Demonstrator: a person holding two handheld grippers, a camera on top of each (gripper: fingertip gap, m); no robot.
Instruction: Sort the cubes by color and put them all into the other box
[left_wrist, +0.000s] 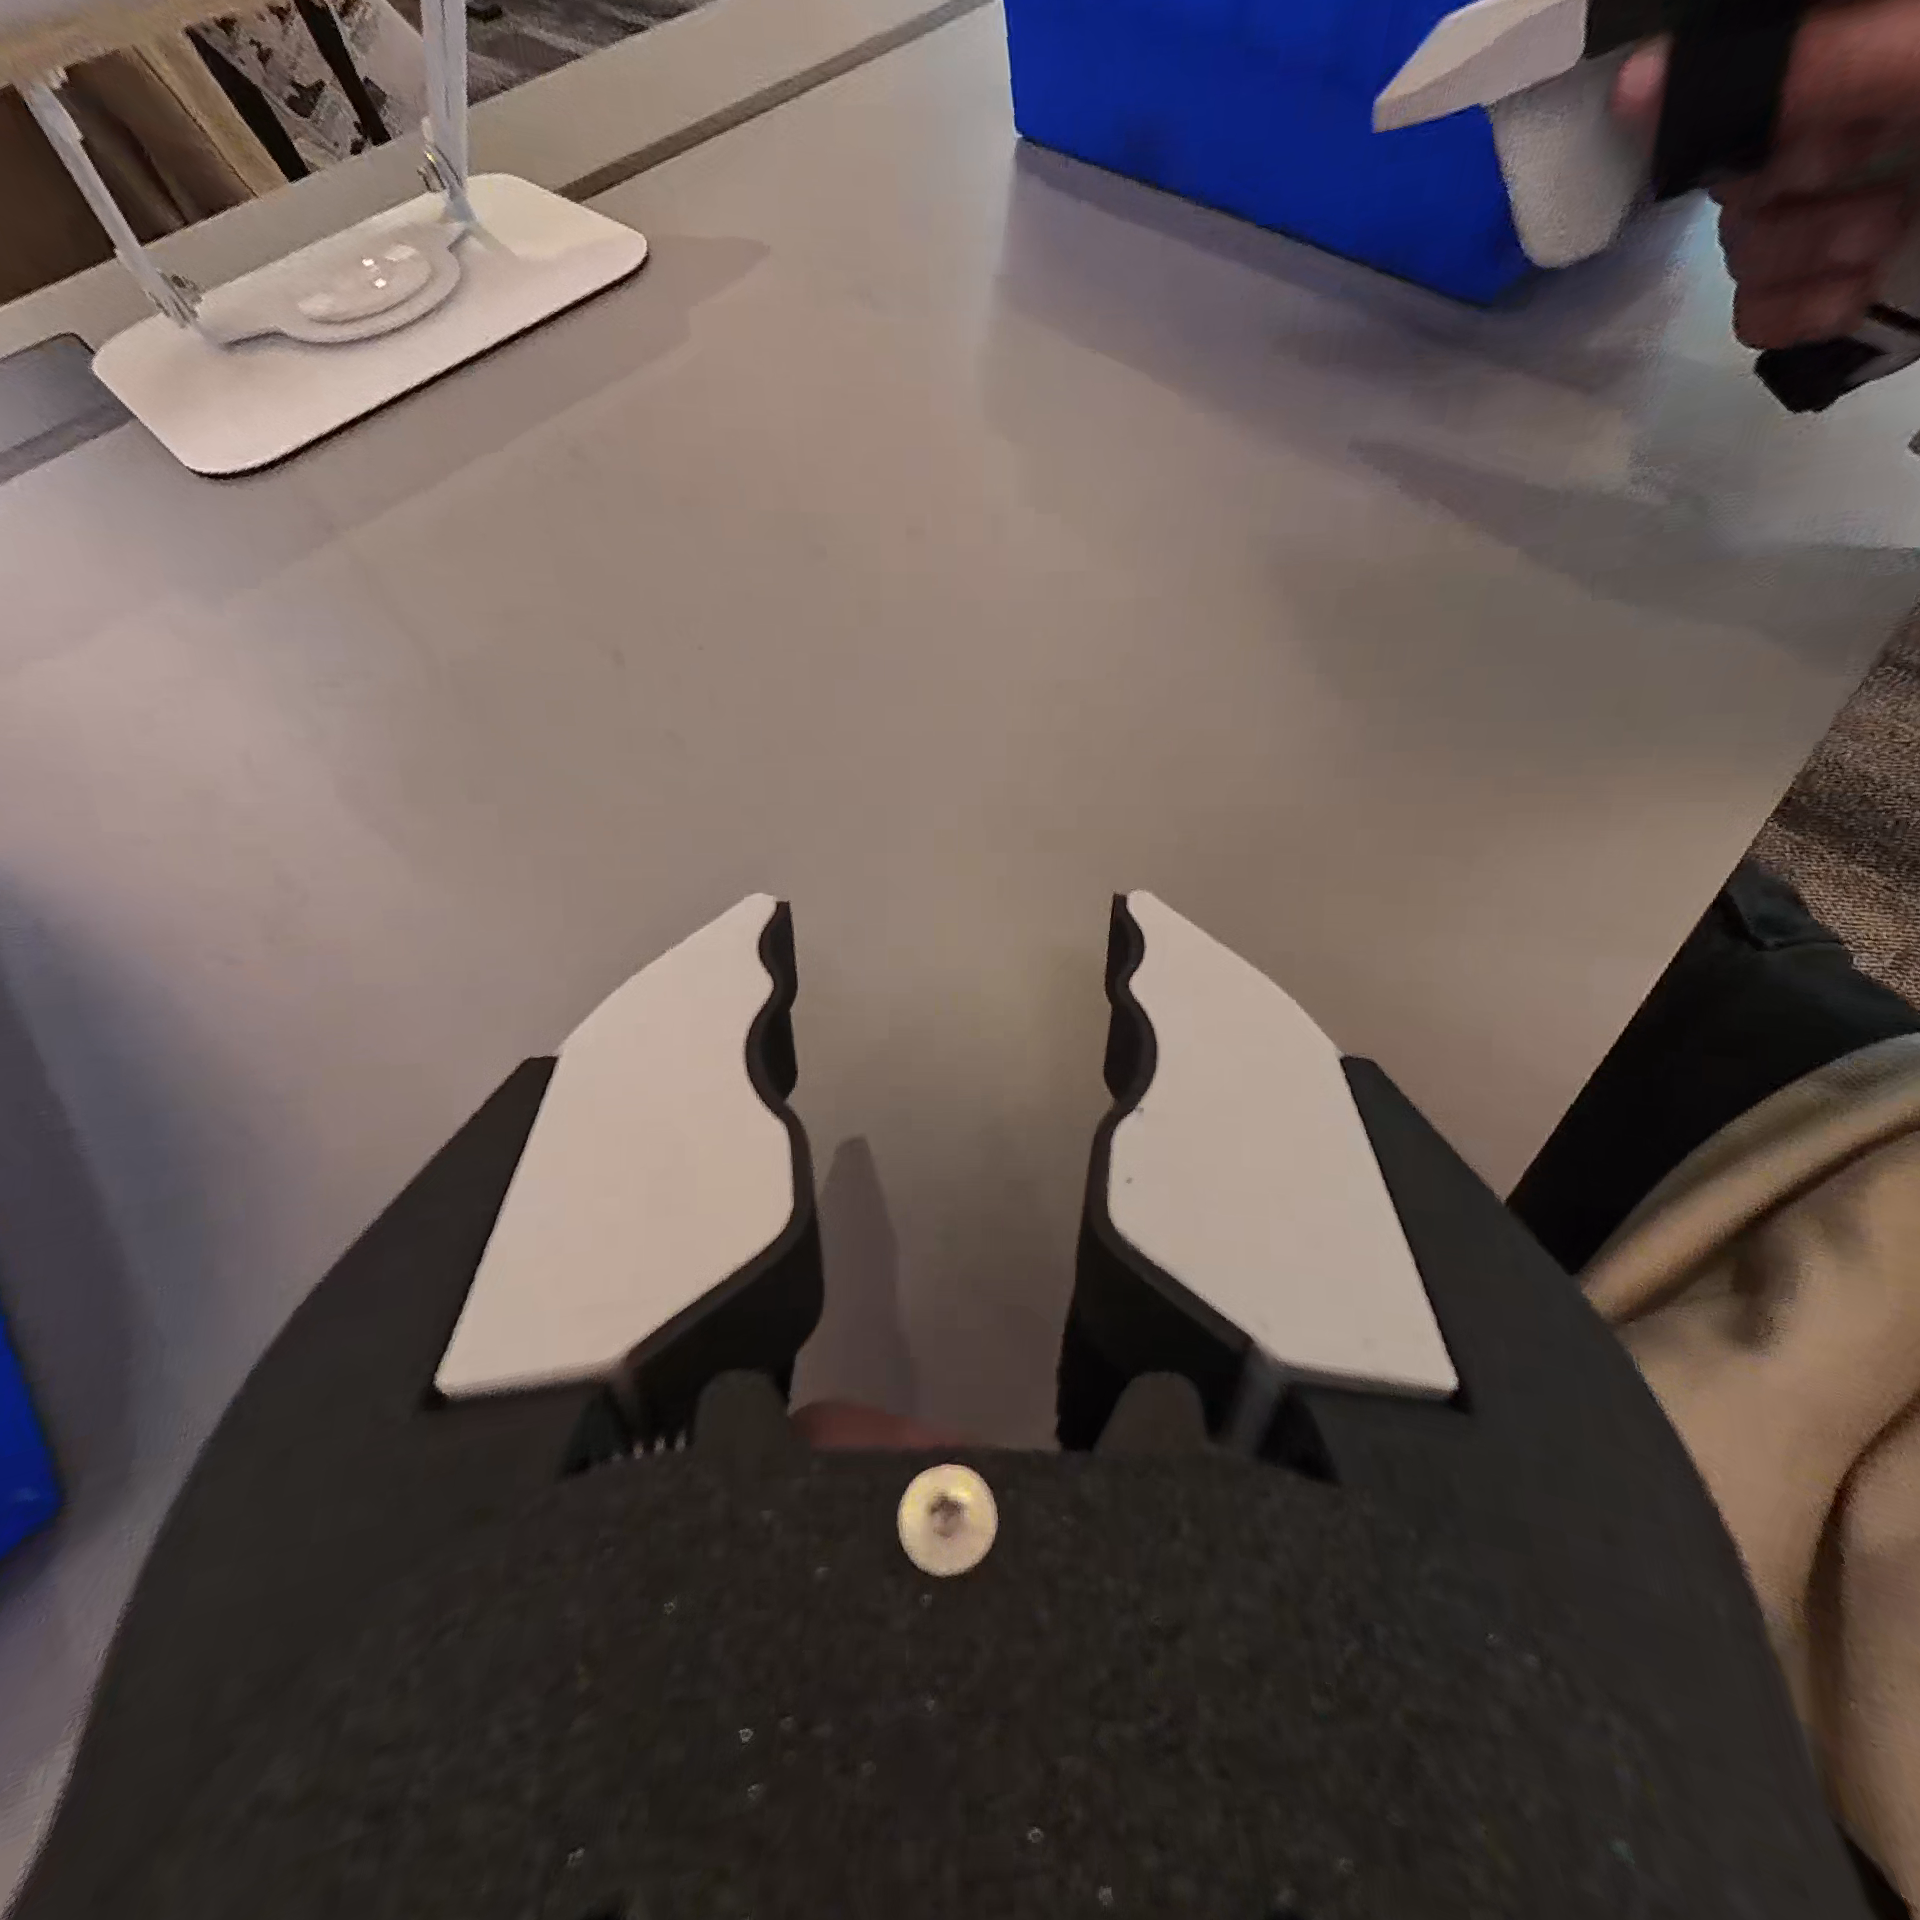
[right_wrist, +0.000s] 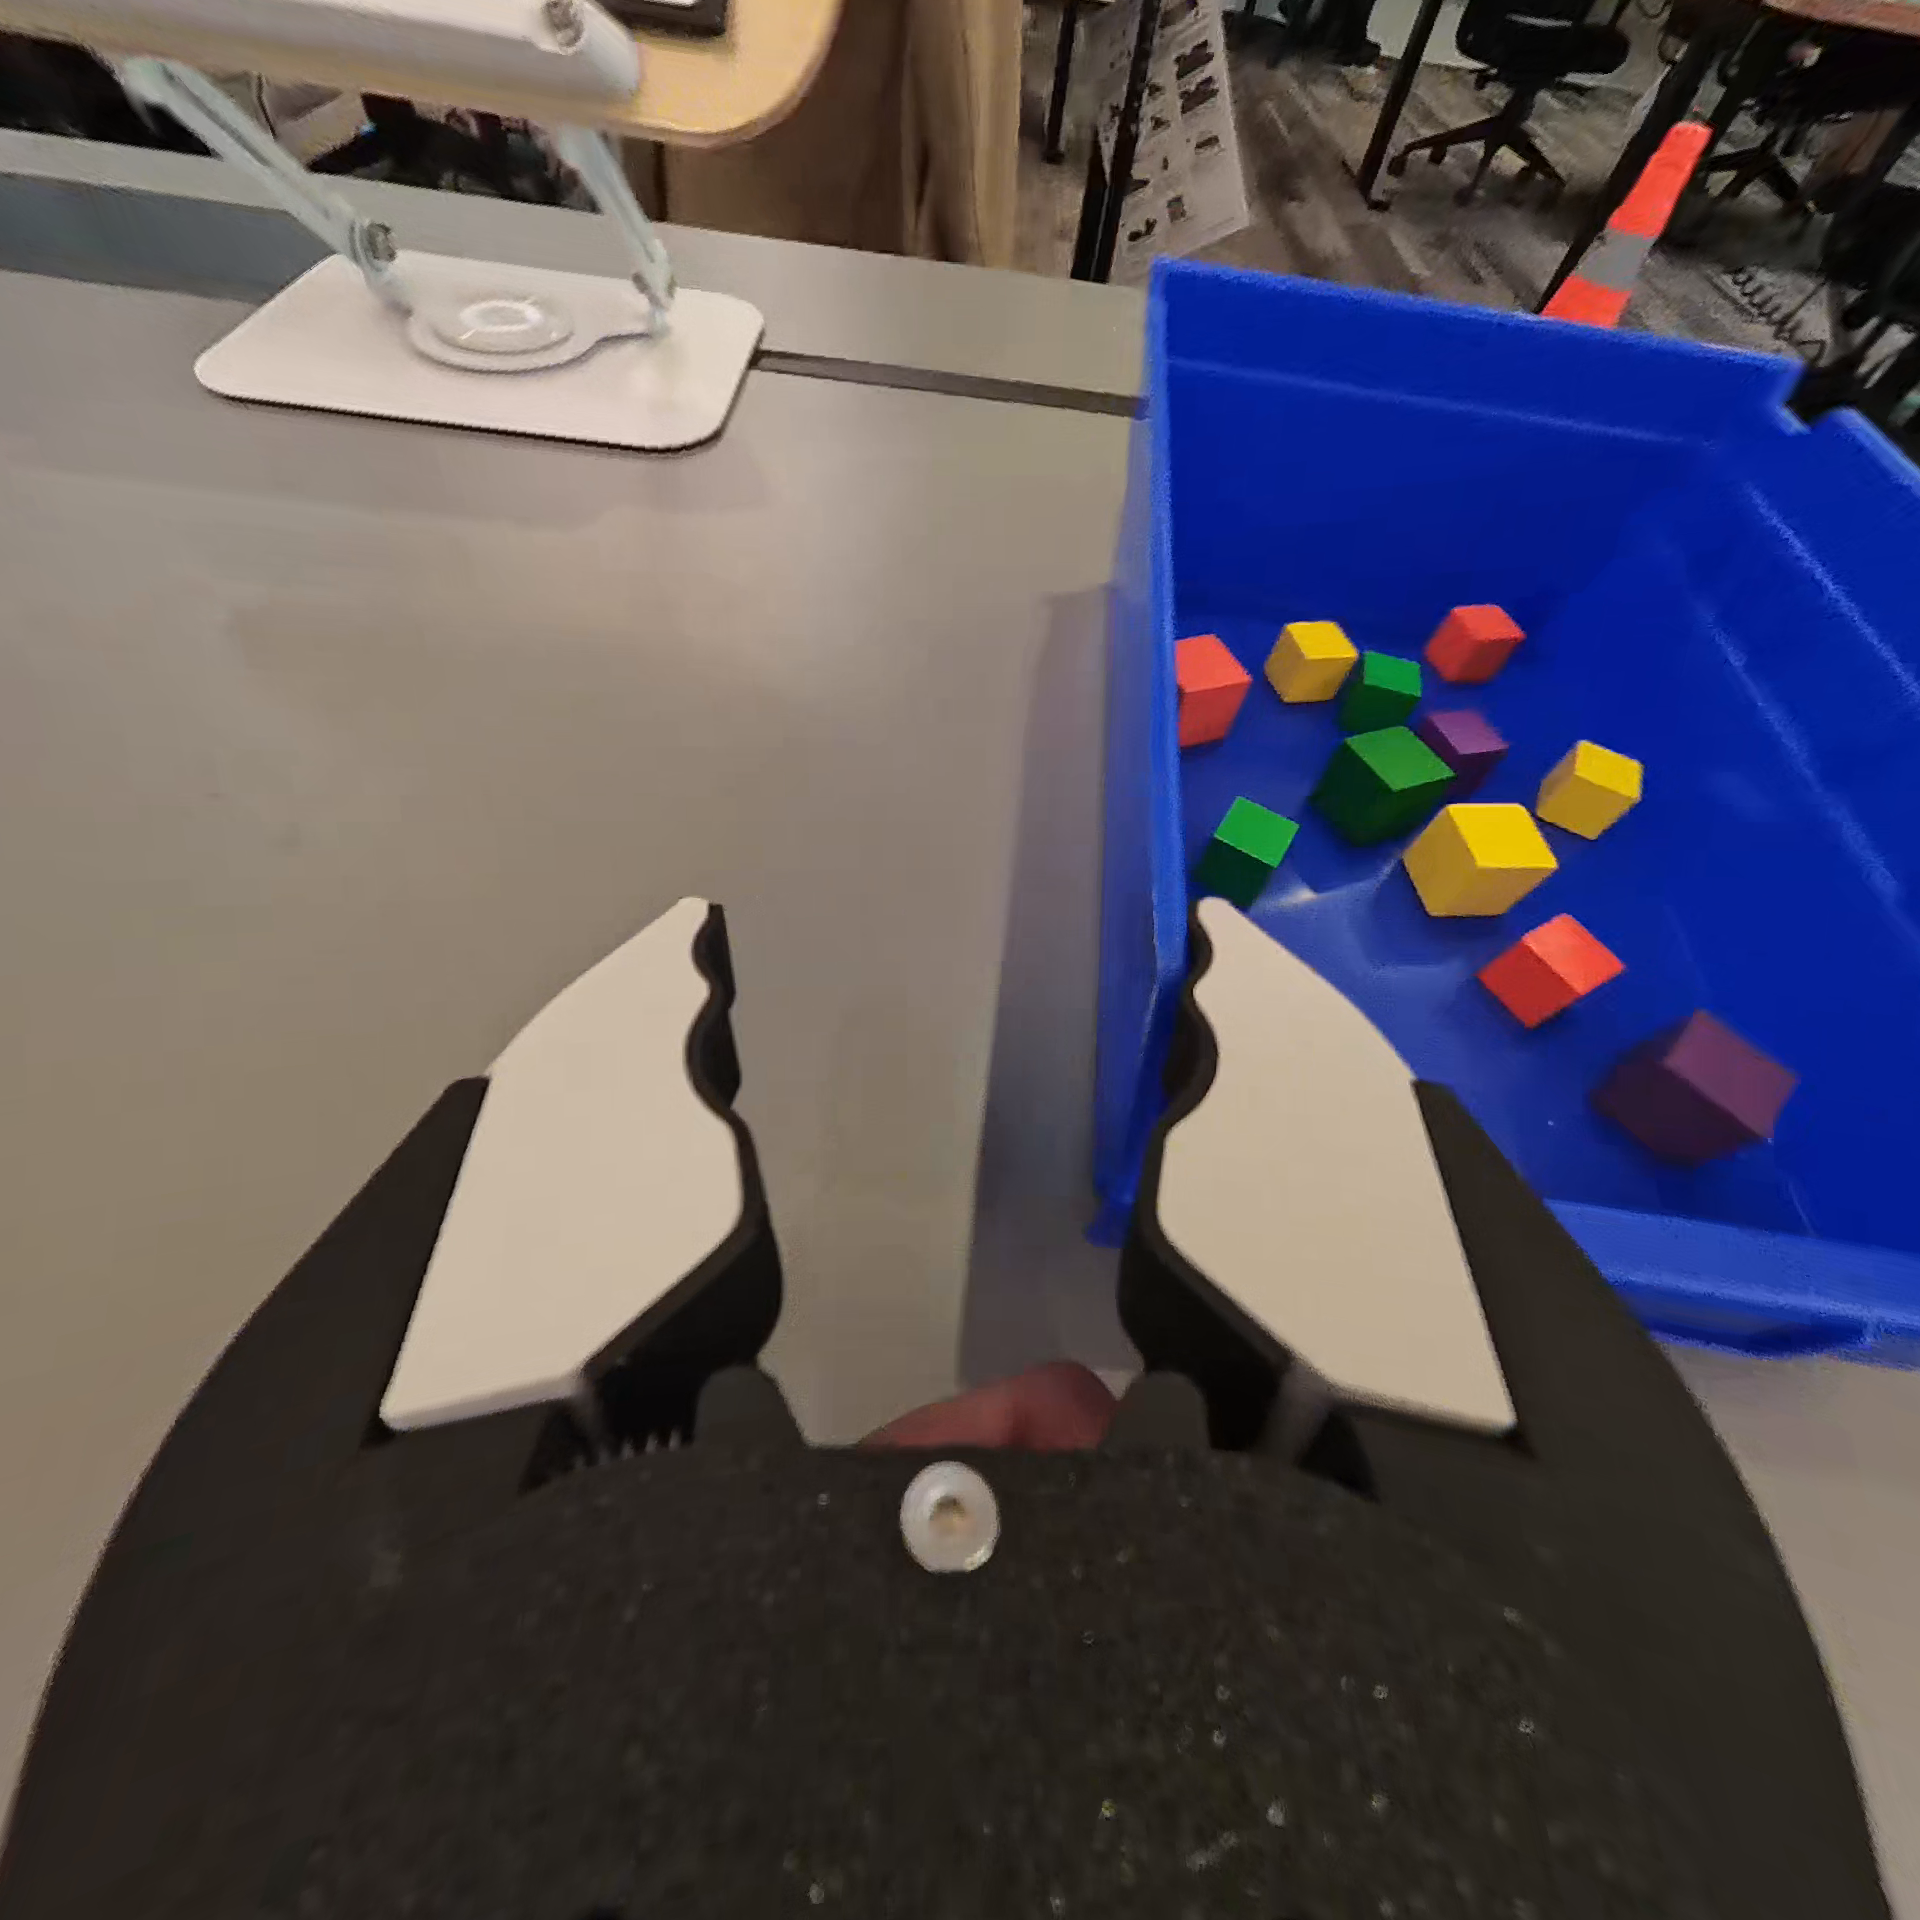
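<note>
Twelve cubes lie loose in the bin (right_wrist: 1351, 499), which stands on the table (right_wrist: 520, 675) at the right of the right wrist view; no cube has been lifted out. Left of the bin, a white stand (right_wrist: 478, 353) rests on the table. The left gripper (left_wrist: 951, 914) hovers over bare table with its jaws spread and nothing between them. A blue edge (left_wrist: 21, 1455) at the far left of its view may be the other box; this cannot be confirmed.

The right gripper (right_wrist: 956, 920) is held just outside the bin's near-left corner, jaws spread and empty, with its right finger overlapping the bin wall in the view.

Cubes, left to right: a red cube (right_wrist: 1210, 686) against the left wall, a small green cube (right_wrist: 1247, 847), a yellow cube (right_wrist: 1311, 660), two more green, a purple, a large yellow cube (right_wrist: 1481, 857), two red, a yellow, and a large purple cube (right_wrist: 1699, 1086) nearest the front wall.

Handling, judged by appearance: the cubes look like painted wood, so rigid, light and not fragile. Painted faces may be slightly slick. Grip on two opposite flat faces, not on edges or corners. Several cubes sit skewed and clustered, so align the jaws to the faces first. The isolated cubes are the easiest first picks.
</note>
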